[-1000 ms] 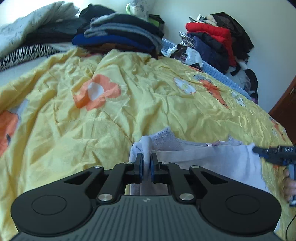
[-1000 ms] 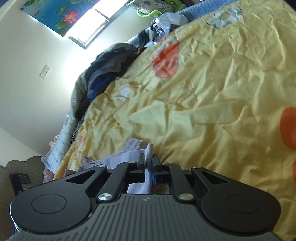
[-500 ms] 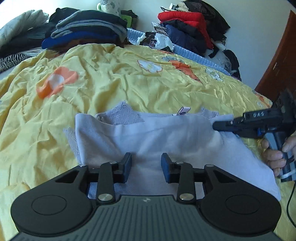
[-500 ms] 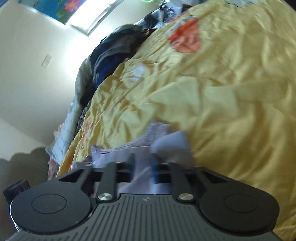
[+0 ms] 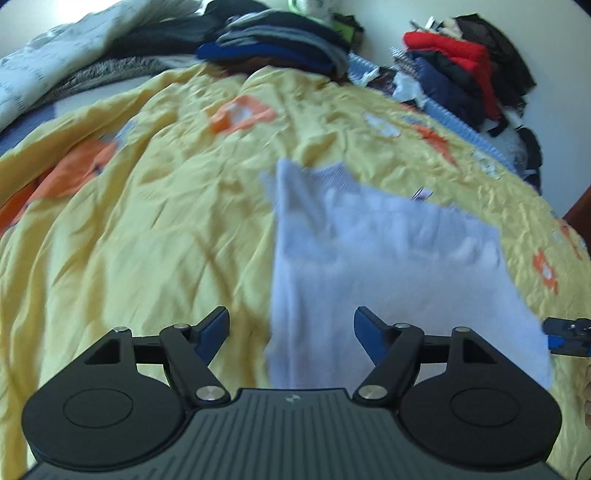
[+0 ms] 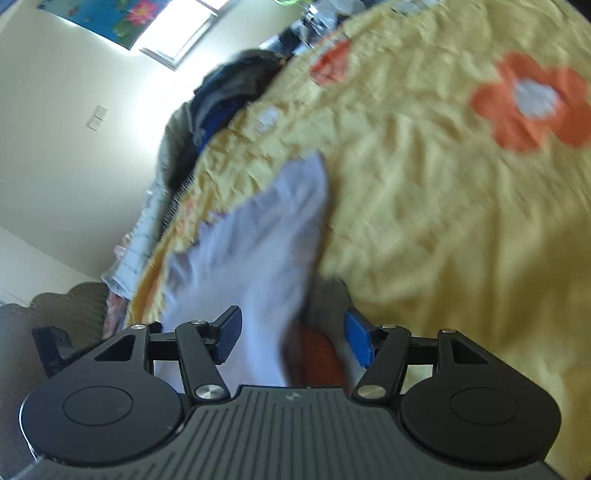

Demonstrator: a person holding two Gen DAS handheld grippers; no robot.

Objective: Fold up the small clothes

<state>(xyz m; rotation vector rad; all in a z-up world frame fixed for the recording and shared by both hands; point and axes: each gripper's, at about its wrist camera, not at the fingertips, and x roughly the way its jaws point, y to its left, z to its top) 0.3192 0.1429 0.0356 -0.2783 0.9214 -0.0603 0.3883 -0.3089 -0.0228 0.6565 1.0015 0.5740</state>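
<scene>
A pale lilac garment [image 5: 384,266] lies flat on the yellow flowered bedspread [image 5: 155,206], folded into a rough rectangle with a lace edge at its far side. My left gripper [image 5: 291,326] hovers over its near left edge, jaws opening and wide apart, pads clear of the cloth. In the right wrist view the same lilac garment [image 6: 258,251] lies ahead of my right gripper [image 6: 291,338], whose jaws are opening with the cloth's near edge below them, not pinched. The right gripper's tip [image 5: 565,332] shows at the left wrist view's right edge.
Stacks of dark folded clothes [image 5: 273,37] and a red and navy pile [image 5: 450,70] sit along the far side of the bed. A grey patterned blanket [image 5: 55,70] lies far left. A wall with a window [image 6: 177,29] stands beyond the bed.
Both grippers let go of the lilac garment and opened wide. The garment dropped flat onto the bedspread, and both grippers drew back from it.
</scene>
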